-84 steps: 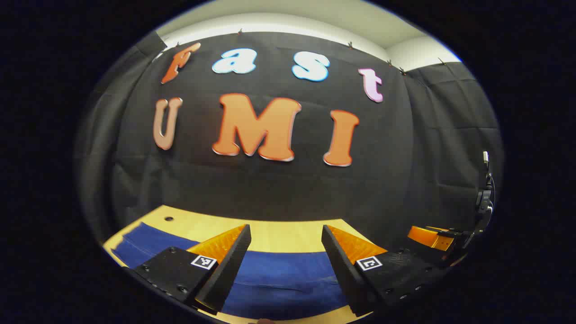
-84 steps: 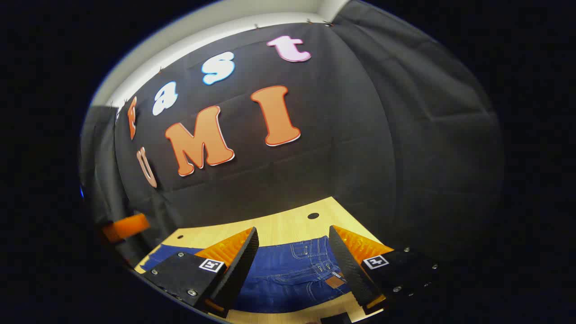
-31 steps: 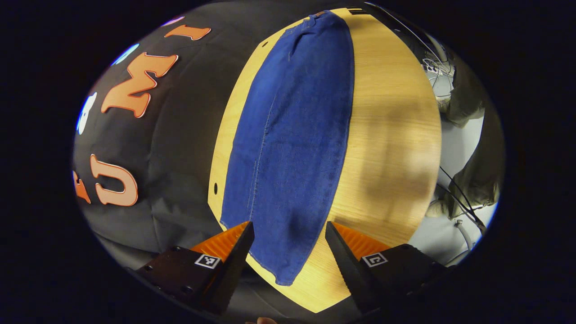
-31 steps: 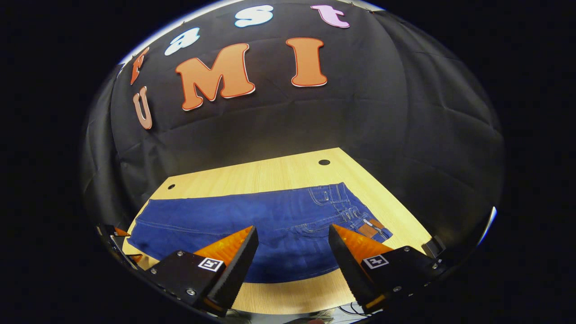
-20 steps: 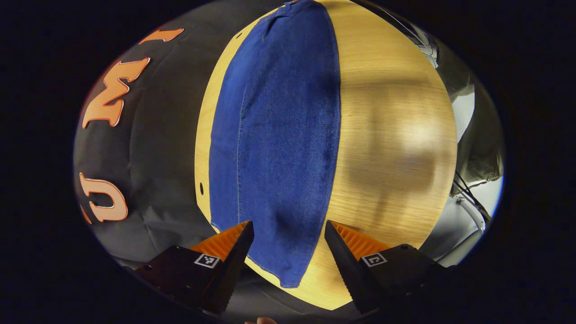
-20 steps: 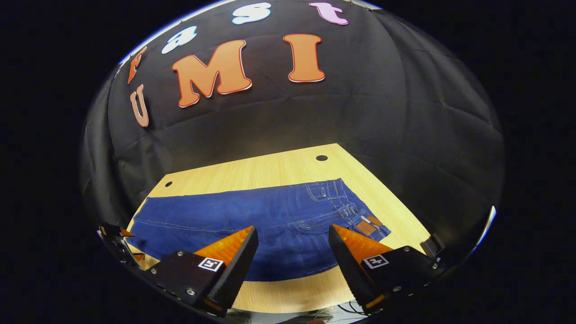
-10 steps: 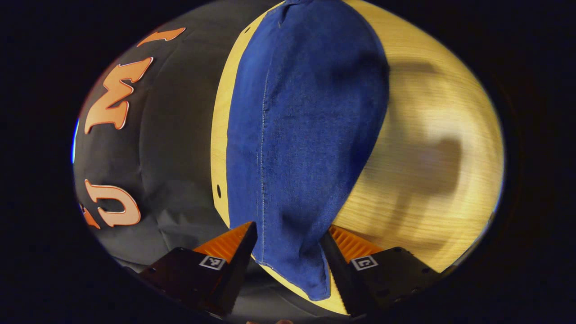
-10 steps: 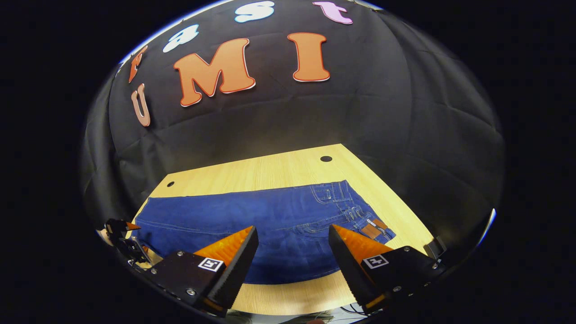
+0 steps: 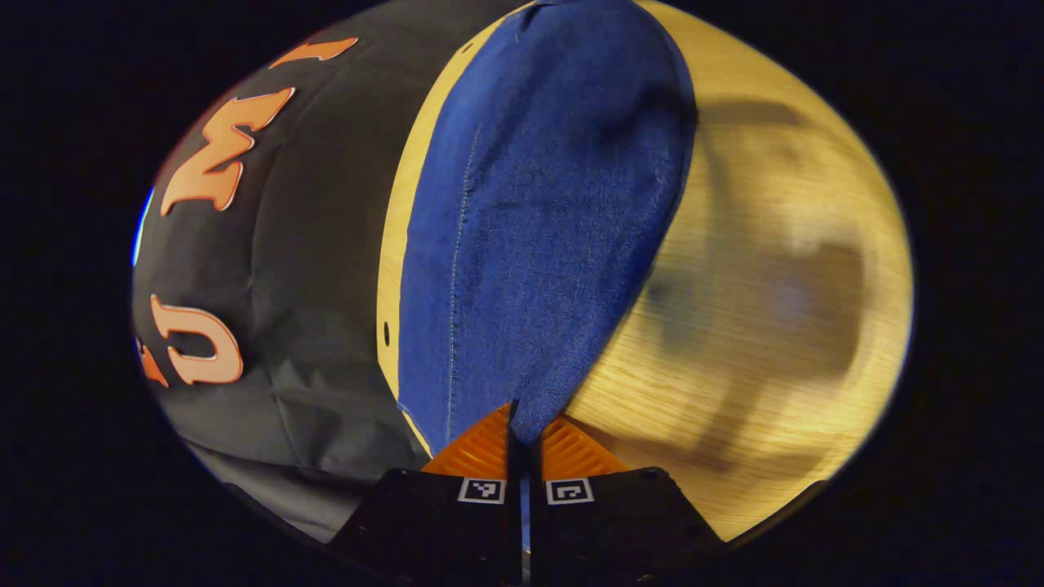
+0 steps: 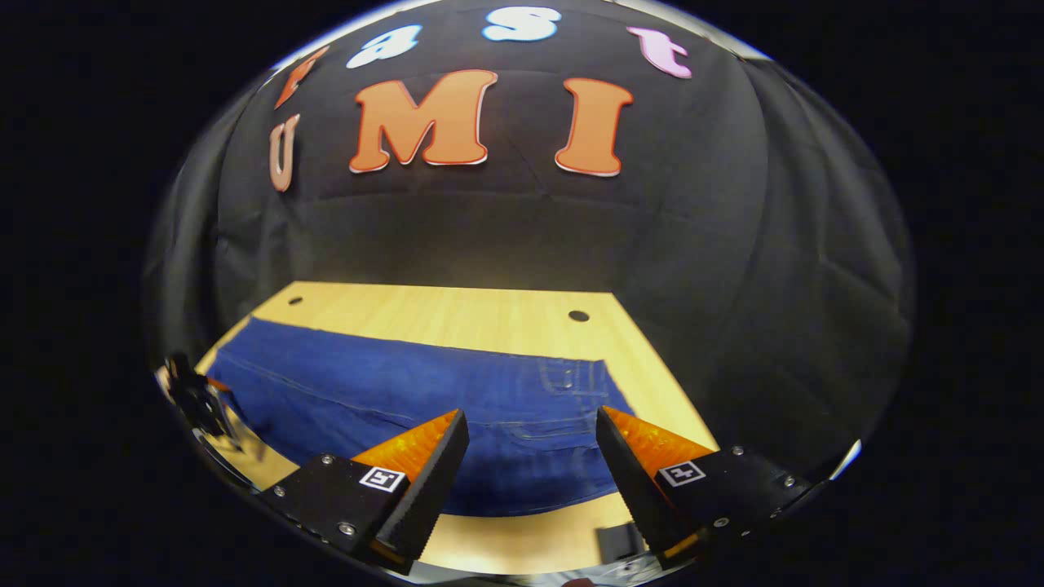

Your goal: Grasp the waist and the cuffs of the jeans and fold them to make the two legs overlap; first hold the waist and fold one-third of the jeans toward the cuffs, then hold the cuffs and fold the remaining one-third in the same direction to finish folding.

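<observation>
Fingers of the left gripper are pressed together on the cuff end of the jeans, with only a thin strip of denim between them. From that pinch the blue fabric rises slightly and then runs away along the wooden bench, lying flat toward the far end. In the right gripper view, the right gripper has its fingers spread wide, clamping nothing; they hang above the near edge of the jeans at the waist end (whether they touch the cloth cannot be told). The jeans stretch lengthwise across the bench, waist to the right in this view. The left gripper shows small at the far left by the cuffs.
</observation>
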